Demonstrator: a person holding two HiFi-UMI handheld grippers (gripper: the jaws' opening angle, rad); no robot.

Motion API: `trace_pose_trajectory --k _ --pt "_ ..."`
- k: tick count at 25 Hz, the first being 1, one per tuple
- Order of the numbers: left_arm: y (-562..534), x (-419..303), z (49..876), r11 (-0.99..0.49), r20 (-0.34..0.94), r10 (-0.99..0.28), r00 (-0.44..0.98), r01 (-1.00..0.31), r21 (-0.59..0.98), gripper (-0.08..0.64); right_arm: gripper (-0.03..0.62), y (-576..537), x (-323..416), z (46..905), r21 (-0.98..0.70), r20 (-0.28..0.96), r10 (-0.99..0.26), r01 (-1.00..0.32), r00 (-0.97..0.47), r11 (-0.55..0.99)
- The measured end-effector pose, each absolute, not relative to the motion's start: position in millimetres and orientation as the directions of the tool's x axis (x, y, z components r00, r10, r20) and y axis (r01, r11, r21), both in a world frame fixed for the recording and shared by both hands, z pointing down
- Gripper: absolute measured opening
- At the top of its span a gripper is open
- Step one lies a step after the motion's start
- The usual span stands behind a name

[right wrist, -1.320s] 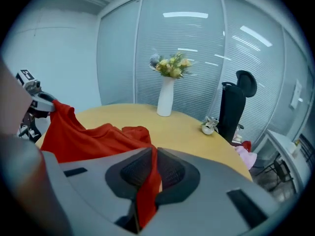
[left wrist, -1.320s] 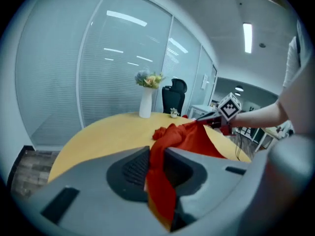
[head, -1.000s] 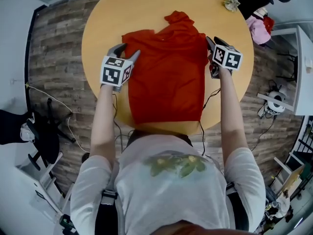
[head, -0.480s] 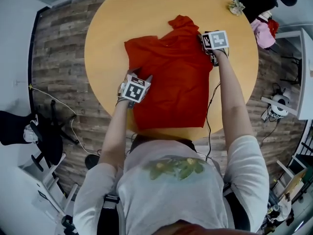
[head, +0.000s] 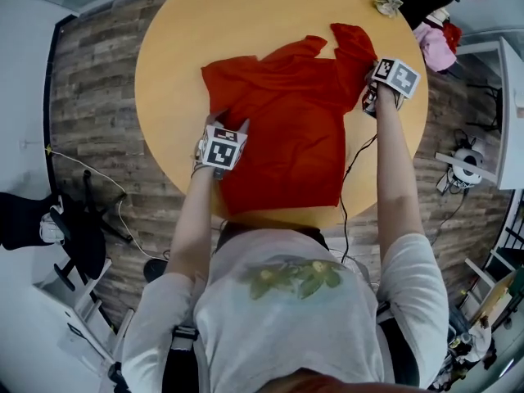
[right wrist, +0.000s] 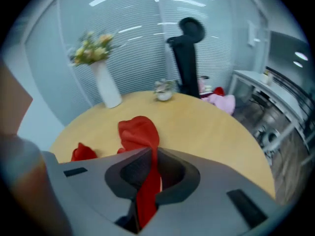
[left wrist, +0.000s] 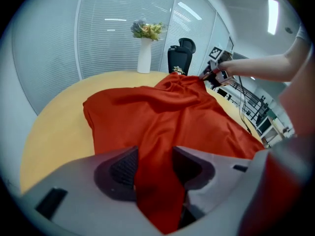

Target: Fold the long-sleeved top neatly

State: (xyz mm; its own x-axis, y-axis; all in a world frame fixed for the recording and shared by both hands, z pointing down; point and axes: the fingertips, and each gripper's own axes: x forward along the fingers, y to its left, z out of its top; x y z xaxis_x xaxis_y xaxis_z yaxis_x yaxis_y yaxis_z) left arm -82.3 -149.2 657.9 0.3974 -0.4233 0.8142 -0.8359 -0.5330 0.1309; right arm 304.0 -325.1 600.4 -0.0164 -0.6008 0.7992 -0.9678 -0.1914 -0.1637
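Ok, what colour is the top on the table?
The top is plain red, with no pattern; the head view shows it best.

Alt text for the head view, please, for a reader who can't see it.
Seen from above, a red top lies spread on a round wooden table. The right gripper, its jaws just closed on the cloth, holds the far right corner; the left gripper straddles the left edge.

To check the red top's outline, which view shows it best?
The head view: it looks down on nearly the whole red top. The left gripper view shows it from low, foreshortened; the right gripper view, only a small bunched piece.
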Motion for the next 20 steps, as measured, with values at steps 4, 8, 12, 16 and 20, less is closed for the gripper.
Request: trace_pose_trajectory --k 4,8,12,16,20 --pt "-148 -83 657 -0.534 0.819 -0.414 0.397 -0.835 0.135 0.207 0.046 -269 392 586 -0.213 0.789 -0.597 -0.846 0.146 -0.488" --pt "-151 -86 657 -0.52 0.811 -0.43 0.396 -0.843 0.136 0.207 0.048 -224 433 575 -0.261 0.757 -0.619 -0.773 0.208 -0.579" --pt "-150 -80 657 -0.52 0.816 -0.414 0.403 -0.841 0.151 0.207 0.141 -203 420 580 -0.246 0.756 -0.632 -0.821 0.17 -0.516" --pt "-157 -82 635 -0.5 0.804 -0.406 0.435 -0.842 0.203 0.207 0.161 -196 379 580 -0.163 0.756 -0.633 -0.89 0.165 -0.426" --pt "-198 -144 606 -0.291 0.723 -0.591 0.357 -0.931 0.222 0.207 0.161 -203 326 571 -0.1 0.729 -0.673 -0.954 0.122 -0.282"
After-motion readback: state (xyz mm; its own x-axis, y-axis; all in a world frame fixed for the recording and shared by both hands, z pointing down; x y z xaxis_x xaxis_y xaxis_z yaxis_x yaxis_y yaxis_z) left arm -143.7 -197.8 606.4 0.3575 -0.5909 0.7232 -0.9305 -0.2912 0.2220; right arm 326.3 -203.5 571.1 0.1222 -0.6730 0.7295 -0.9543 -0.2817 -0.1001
